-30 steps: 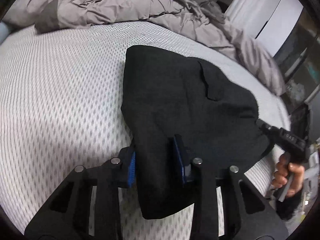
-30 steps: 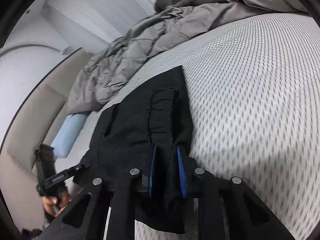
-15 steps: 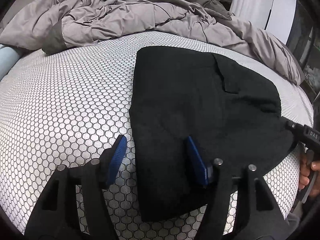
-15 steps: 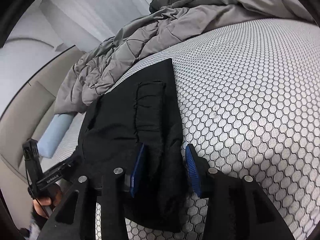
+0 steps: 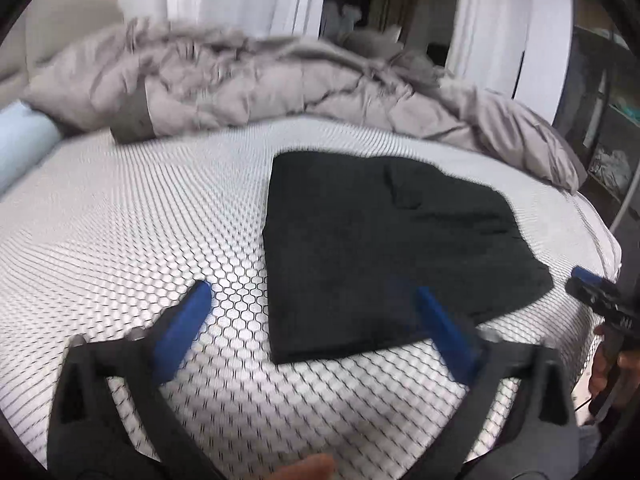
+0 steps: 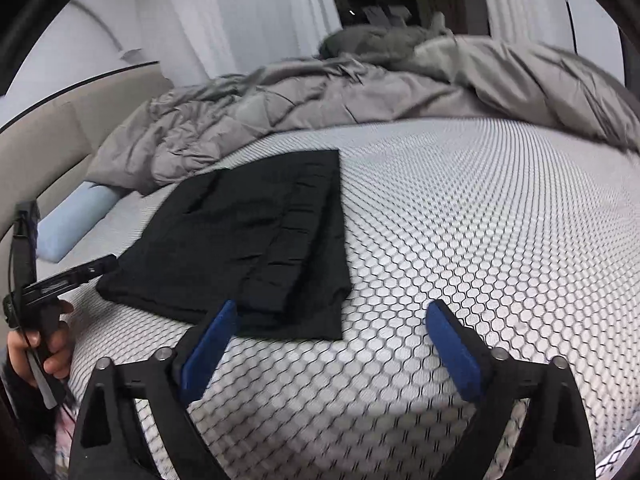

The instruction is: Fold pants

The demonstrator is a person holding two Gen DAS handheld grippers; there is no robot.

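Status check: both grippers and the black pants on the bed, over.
Left gripper and right gripper opening, nothing between the jaws. Black fabric pants folded flat on the white honeycomb-patterned mattress. Crumpled grey duvet lies beyond, clear of them.

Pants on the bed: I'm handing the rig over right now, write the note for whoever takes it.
Left gripper: jaws opening wide, nothing between the pads; it hangs just short of the near edge of the pants.
Right gripper: jaws opening too, empty, at the near right corner of the pants.
Pants: black, folded into a compact flat stack on the honeycomb-patterned mattress, clear of the grey duvet bunched behind.
Done: the fold is laid down and both grippers have let go.
Left: probably only a check that the edges line up; a further fold looks optional.
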